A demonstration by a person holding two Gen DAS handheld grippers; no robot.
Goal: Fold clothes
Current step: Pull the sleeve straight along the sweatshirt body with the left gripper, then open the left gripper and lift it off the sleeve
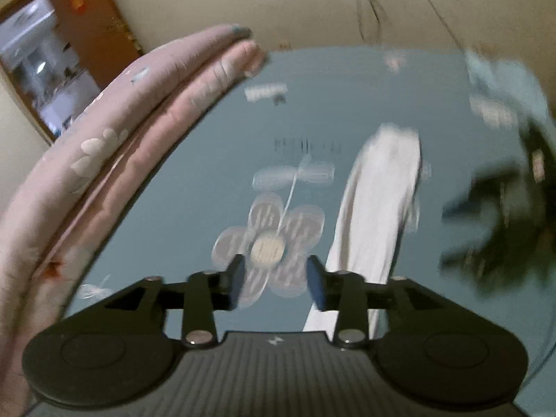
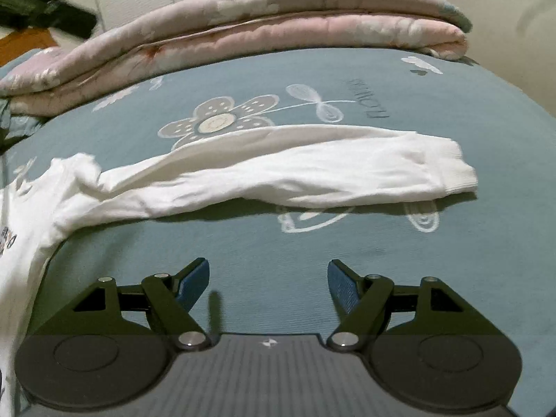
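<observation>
White long-sleeve top point(image 2: 243, 173) is lying on the bed point(image 2: 312, 260), teal sheet w/ flower print, one sleeve stretched flat to the right, cuff at the far end. Folded pink quilt point(image 2: 243, 27) sits behind it along the bed's edge. Right gripper point(image 2: 268, 286) hovers just in front of the sleeve, fingers spread wide, nothing btwn them. Left gripper point(image 1: 275, 283) fingers partly apart, empty too, view's blurry.

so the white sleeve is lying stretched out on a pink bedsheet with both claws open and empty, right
Not quite: the bedsheet under the white sleeve is blue-grey, as the right wrist view shows; pink is the folded quilt behind. Left claw and right claw are open and empty.
</observation>
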